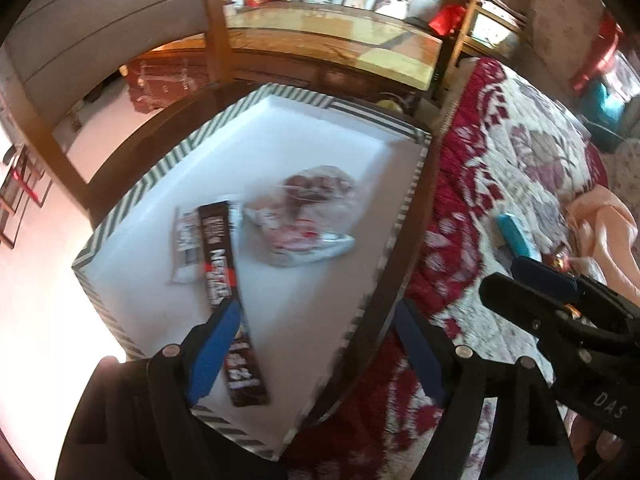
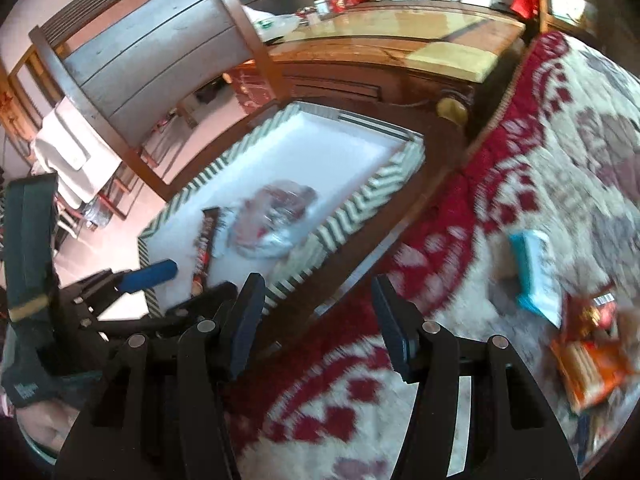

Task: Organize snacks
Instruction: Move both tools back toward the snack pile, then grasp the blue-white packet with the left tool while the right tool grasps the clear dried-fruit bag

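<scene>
In my striped box (image 1: 120,208), a dark coffee stick (image 1: 224,276) and a clear snack bag (image 1: 308,216) lie side by side. At three o'clock, a teal packet (image 2: 536,272) and an orange pack (image 2: 592,364) wait on the bedspread (image 2: 460,240). My left gripper (image 1: 320,348) is released, nothing between; my right gripper (image 2: 320,320) gapes empty.

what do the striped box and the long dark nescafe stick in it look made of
Striped box: looks like cardboard or paperboard, matte, with printed chevron rim and flat white inside. Nescafe stick: seems a glossy printed plastic or foil sachet; blur leaves that uncertain.
</scene>
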